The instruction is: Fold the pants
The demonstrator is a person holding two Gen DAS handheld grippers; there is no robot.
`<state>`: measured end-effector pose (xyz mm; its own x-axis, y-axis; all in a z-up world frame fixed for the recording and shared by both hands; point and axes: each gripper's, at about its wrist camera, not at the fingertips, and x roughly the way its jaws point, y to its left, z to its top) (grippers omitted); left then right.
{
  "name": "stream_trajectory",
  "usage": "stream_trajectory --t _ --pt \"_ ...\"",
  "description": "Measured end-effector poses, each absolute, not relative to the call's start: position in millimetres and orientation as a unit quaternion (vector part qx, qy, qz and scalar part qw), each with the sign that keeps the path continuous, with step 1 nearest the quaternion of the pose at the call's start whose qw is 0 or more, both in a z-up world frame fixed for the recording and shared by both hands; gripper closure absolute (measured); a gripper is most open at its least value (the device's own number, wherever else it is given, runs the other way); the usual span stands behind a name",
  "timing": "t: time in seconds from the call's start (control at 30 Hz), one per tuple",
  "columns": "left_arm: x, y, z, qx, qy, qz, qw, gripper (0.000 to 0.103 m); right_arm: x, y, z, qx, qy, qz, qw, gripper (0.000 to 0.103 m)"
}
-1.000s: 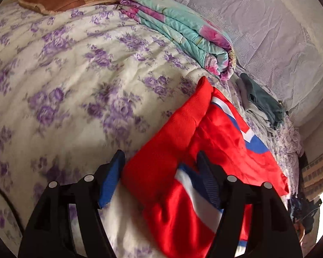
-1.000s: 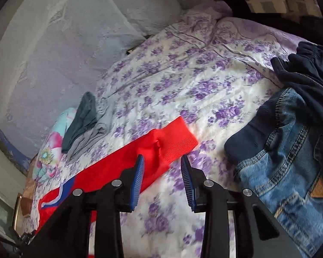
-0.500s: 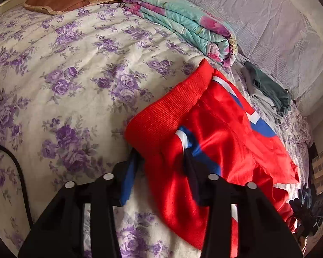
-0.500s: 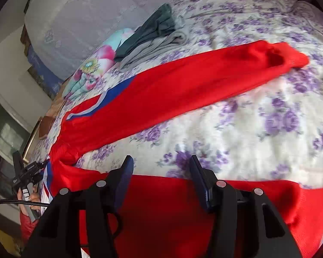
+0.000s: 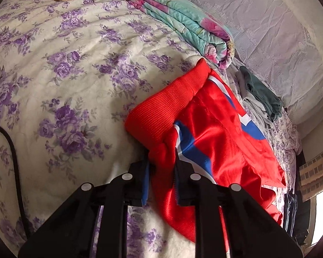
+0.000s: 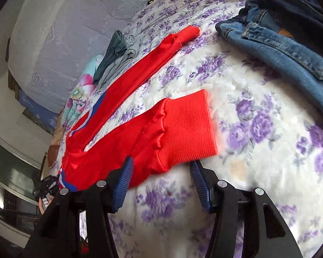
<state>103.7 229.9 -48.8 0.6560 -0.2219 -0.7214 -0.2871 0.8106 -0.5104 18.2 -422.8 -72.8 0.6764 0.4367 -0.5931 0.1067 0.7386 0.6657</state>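
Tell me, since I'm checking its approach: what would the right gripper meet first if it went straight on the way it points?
Most likely the red pants' ribbed cuff, lying just ahead of the right gripper, whose closing jaws hold nothing yet. Depth is uncertain.

The red track pants [image 6: 122, 133] lie spread on the bed, both legs stretched out and apart, each ending in a ribbed cuff. Blue and white panels mark the hips. The waist end looks bunched and lifted, though the fisheye distorts it.
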Motion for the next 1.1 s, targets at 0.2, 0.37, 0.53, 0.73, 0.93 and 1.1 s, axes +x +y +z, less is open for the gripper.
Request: stream_trajectory --t 0.2,0.37,0.53,0.73,0.93,1.1 --pt "81.6 219.8 -21.5 -0.3 0.402 0.012 0.865 0.094 13.5 -440.2 -28.8 0.323 0.315 0.094 0.887 0.085" --pt "66.5 202.9 -31.7 -0.269 0.443 0.006 0.855 0.091 3.2 -468.6 -57.6 0.266 0.416 0.019 0.87 0.062" --pt "38.9 210.4 -18.2 -0.247 0.431 0.016 0.868 0.073 -26.3 -491.7 -20.6 0.29 0.323 -0.015 0.9 0.061" --pt "54.8 181.2 41.7 -0.189 0.375 -0.004 0.907 0.073 39.0 -379.9 17.0 0.199 0.316 0.169 0.912 0.061" --pt "128.0 113.4 -17.7 -0.126 0.453 -0.039 0.882 0.053 100.7 -265.6 -37.6 0.153 0.434 0.288 0.84 0.059" --pt "141.1 119.1 -19.9 -0.11 0.461 -0.045 0.879 0.054 114.6 -289.5 -43.1 0.188 0.472 0.271 0.818 0.071"
